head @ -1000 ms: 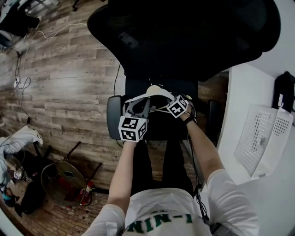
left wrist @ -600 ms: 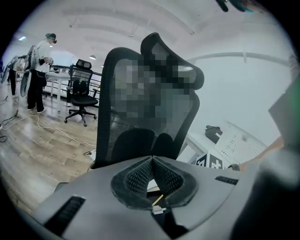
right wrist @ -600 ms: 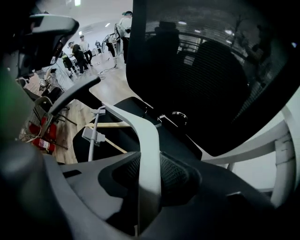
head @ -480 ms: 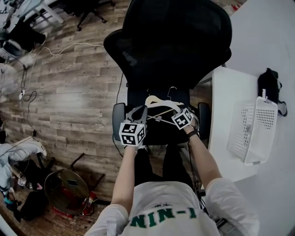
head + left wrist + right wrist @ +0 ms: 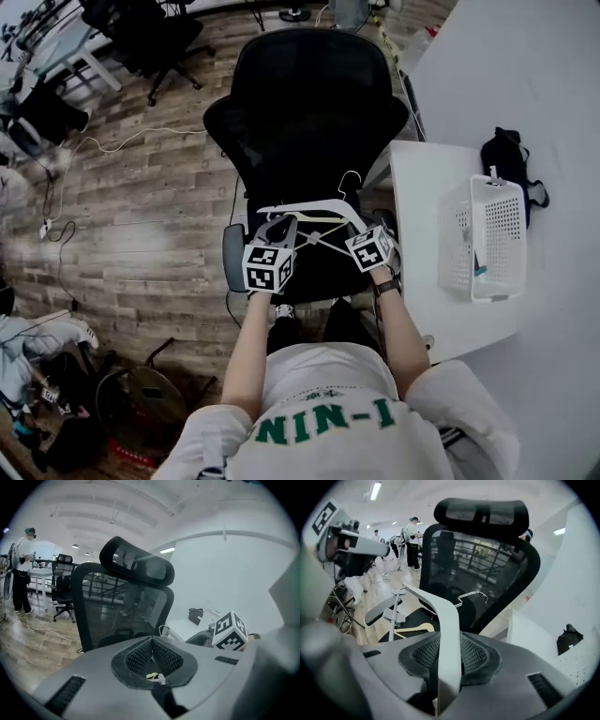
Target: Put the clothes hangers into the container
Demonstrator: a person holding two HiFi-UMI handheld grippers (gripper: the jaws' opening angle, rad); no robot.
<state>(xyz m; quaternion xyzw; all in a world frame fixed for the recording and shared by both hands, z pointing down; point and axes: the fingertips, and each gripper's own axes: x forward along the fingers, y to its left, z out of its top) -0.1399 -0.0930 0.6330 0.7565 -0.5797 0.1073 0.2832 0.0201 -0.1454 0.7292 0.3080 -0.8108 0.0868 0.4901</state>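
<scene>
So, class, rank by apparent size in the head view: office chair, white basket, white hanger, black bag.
Largest: office chair
white basket
white hanger versus black bag: unsure, since the hanger is nearer.

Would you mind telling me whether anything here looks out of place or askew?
Nothing looks spilled or damaged. One oddity: a cream hanger lies on the office chair's seat, below the white hanger clamped in the right tongs. The white basket stands upright on the table.

Grey-brown wood-plank floor (image 5: pixel 141 187), a black mesh-backed office chair (image 5: pixel 309 103) on it, a white table (image 5: pixel 417 187) alongside, strip lights (image 5: pixel 374 490) overhead.
</scene>
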